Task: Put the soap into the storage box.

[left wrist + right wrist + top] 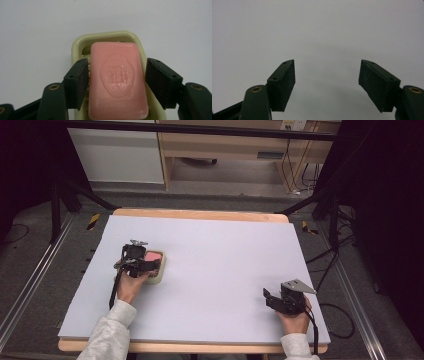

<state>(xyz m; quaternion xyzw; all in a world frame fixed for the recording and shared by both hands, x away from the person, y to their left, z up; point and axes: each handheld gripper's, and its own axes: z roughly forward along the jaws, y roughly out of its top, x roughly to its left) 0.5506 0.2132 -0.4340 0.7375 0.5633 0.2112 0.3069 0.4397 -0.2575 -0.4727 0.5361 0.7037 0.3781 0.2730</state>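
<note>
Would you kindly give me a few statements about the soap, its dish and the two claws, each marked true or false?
1. The pink soap bar lies in a pale yellow-green dish. True.
2. The left claw clamps the soap. False: its pads stand beside the bar with gaps showing.
3. The right claw holds a sponge. False: its jaws are open with nothing between them.
4. The dish sits on the white table cover. True.
5. The soap is blue. False: pink.

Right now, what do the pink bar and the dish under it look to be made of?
Pink bar: looks like soap, matte and waxy, with a stamped oval emblem on top. Dish: pale yellow-green, likely glazed ceramic or glossy plastic; its smooth rounded rim catches highlights, so I can't tell which.
</note>
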